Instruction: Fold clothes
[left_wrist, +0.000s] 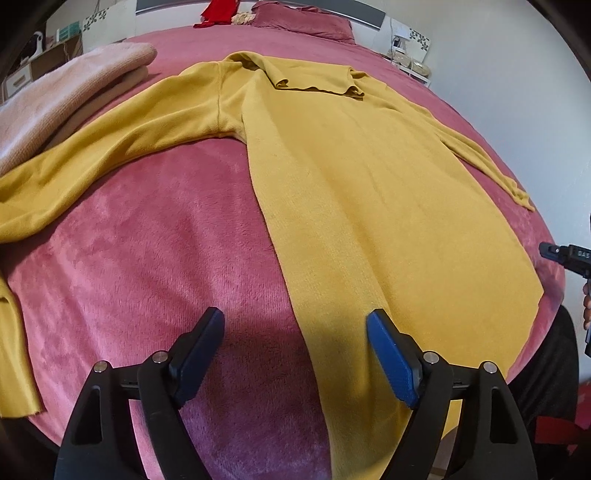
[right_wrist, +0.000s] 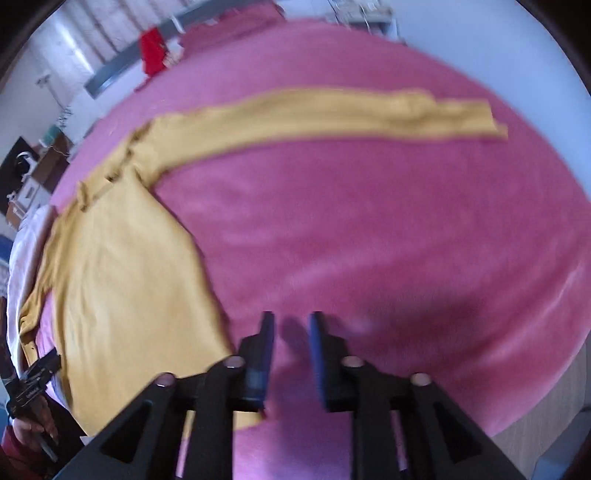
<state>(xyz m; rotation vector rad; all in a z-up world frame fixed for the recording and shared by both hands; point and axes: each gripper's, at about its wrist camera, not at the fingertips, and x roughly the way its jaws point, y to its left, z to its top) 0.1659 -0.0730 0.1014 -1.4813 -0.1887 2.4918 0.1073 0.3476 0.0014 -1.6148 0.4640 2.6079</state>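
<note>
A mustard-yellow long-sleeved sweater (left_wrist: 369, 184) lies flat on the pink bed cover (left_wrist: 147, 266), collar at the far end and both sleeves spread out. My left gripper (left_wrist: 295, 317) stands wide open low over the near hem. The sweater's left edge runs between its fingers, and the right pad (left_wrist: 391, 354) is over the cloth. In the right wrist view the sweater (right_wrist: 122, 277) lies to the left, with one sleeve (right_wrist: 332, 110) stretched across the far side. My right gripper (right_wrist: 291, 317) hovers over bare cover just right of the hem, its jaws a narrow gap apart with nothing between them.
A folded pale pink garment (left_wrist: 66, 92) lies at the far left of the bed. A pillow (left_wrist: 303, 22) and a red cloth (left_wrist: 218, 11) sit at the head. The bed edge and a white wall are on the right. A hand (right_wrist: 33, 424) holds the left gripper.
</note>
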